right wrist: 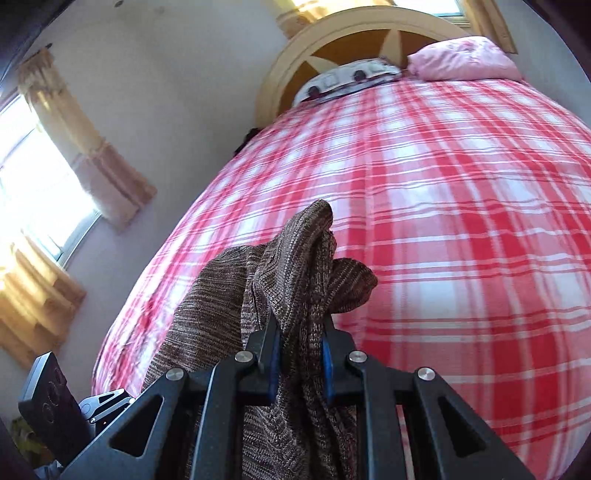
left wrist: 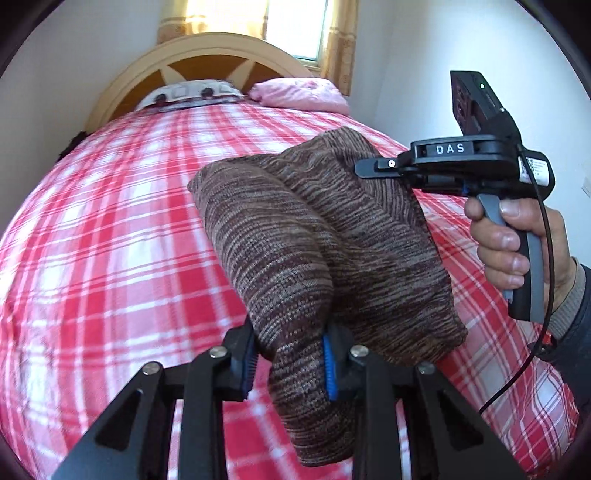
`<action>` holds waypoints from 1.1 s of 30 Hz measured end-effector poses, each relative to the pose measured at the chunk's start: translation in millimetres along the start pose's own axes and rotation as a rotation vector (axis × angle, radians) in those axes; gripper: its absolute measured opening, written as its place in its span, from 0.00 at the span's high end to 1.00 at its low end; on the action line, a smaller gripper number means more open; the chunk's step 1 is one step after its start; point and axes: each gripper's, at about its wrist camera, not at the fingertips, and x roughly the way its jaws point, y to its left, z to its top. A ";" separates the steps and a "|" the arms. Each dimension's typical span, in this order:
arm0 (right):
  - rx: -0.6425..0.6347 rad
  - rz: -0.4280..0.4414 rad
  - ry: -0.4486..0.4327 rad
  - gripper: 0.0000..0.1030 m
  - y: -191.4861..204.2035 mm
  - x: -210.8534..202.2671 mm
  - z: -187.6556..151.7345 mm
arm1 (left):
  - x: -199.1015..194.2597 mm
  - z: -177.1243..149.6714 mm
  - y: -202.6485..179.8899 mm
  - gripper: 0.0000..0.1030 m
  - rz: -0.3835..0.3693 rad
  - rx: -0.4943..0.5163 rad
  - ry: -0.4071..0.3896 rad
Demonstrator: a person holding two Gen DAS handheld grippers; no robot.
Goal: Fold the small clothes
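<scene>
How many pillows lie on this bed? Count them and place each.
2. A patterned white pillow lies against the headboard; a pink pillow lies beside it, toward the wall. Others may be hidden.

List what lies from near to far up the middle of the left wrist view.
left gripper clamped on the brown knit garment → red plaid bedspread → patterned pillow and pink pillow side by side → wooden headboard → curtained window.

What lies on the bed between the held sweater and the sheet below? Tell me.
Nothing visible: both grippers, left and right, pinch the brown sweater above bare checked sheet; the pillows sit far off at the headboard.
</scene>
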 end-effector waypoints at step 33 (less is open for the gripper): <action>-0.176 0.239 0.184 0.83 220.8 148.3 -47.1 | -119.8 -105.2 149.2 0.72 0.251 -0.249 -0.045</action>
